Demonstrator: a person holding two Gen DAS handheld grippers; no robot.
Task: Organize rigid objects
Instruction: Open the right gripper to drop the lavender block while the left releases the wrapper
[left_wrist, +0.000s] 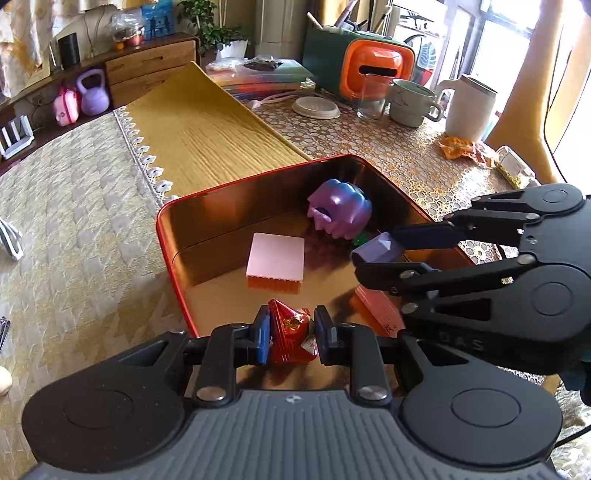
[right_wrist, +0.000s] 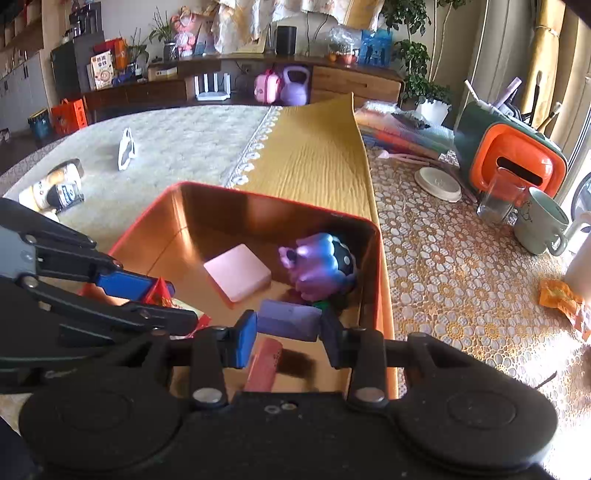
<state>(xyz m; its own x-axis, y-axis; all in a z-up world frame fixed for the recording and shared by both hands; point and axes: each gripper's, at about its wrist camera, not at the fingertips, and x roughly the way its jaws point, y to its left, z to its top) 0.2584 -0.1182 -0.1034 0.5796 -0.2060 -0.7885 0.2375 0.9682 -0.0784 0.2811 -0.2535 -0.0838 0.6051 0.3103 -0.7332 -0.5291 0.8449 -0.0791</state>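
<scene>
The left gripper (left_wrist: 291, 334) is clamping a red wrapped candy (left_wrist: 290, 332) and the right gripper (right_wrist: 289, 332) a purple block (right_wrist: 290, 319), both over the red tin (left_wrist: 166, 236); colliding jaws risk a drop. At twelve o'clock, the patterned bench (left_wrist: 388, 147) is crowding with cups.

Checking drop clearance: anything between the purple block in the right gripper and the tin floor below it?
Yes. A pink-red bar lies on the tin floor right under the purple block held by the right gripper. The pink square and purple toy sit farther back, clear of it.
</scene>
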